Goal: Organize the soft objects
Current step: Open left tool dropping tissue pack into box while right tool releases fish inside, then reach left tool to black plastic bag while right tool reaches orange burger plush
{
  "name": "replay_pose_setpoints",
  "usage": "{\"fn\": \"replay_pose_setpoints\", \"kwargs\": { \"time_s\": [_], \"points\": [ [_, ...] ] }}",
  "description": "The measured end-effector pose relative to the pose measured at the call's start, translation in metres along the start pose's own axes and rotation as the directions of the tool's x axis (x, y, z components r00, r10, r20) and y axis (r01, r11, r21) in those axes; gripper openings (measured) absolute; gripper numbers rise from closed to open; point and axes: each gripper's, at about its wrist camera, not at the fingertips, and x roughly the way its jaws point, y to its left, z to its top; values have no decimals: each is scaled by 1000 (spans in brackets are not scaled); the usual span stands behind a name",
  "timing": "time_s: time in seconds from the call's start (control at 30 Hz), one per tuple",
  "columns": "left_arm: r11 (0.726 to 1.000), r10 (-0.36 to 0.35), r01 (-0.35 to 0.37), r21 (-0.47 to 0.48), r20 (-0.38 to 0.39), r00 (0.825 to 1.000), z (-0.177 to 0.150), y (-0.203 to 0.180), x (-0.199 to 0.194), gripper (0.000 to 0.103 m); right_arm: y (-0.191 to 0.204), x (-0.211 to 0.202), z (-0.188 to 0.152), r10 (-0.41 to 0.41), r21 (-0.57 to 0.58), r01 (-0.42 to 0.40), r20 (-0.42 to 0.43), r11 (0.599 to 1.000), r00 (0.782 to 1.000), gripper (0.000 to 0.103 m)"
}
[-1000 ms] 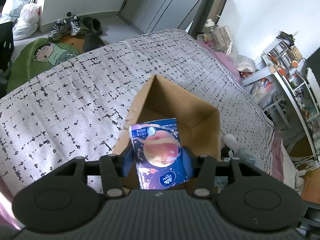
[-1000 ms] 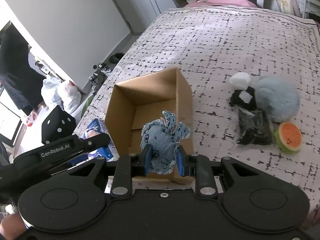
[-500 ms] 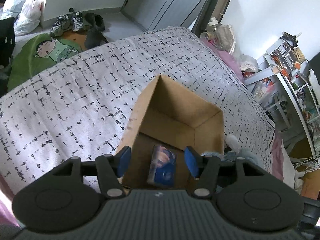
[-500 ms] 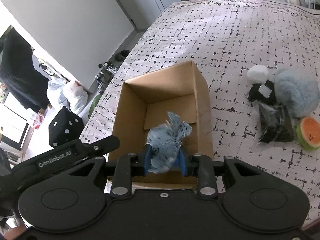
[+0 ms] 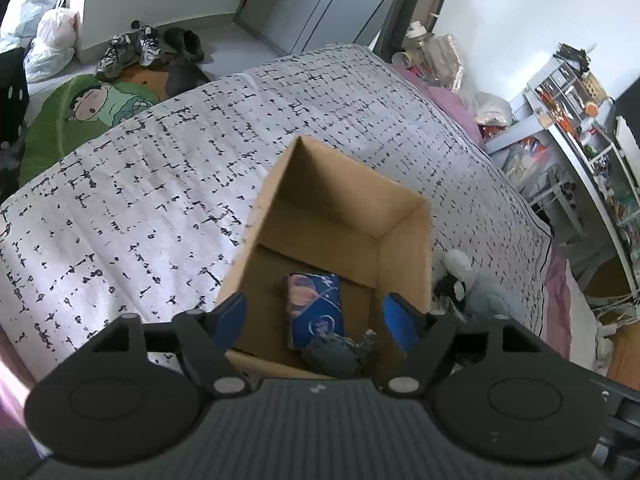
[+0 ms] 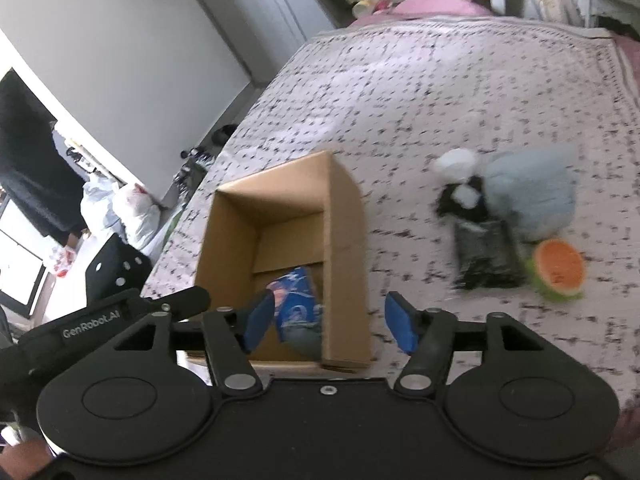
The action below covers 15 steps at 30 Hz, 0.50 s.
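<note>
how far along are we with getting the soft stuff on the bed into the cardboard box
Done: the blue tissue pack and the frayed denim toy lie inside the brown cardboard box. In hand: nothing; the left gripper and right gripper have opening, empty jaws. Left on the patterned bedspread: the pale blue plush, the black packet and the watermelon-slice toy.

In the right wrist view the cardboard box [image 6: 344, 240] wall hides most of the denim toy [image 6: 306, 340]; the plush pile [image 6: 520, 196] near the bedspread's right edge is motion-blurred.
</note>
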Motion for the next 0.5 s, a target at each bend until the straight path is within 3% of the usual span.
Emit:
{"fn": "replay_pose_setpoints", "kwargs": {
  "time_s": [0.17, 0.33, 0.5],
  "points": [
    [999, -1, 1, 37, -2, 1000, -7, -19, -2, 77, -24, -16, -4, -24, 13, 24, 12, 1000, 1000, 70],
    [997, -6, 6, 78, -1, 1000, -15, -39, -5, 84, -46, -32, -6, -46, 28, 45, 41, 999, 998, 88],
    [993, 3, -4, 121, 5, 1000, -22, -59, -8, 86, -68, -48, -8, -59, 51, 56, 63, 997, 996, 95]
  ]
}}
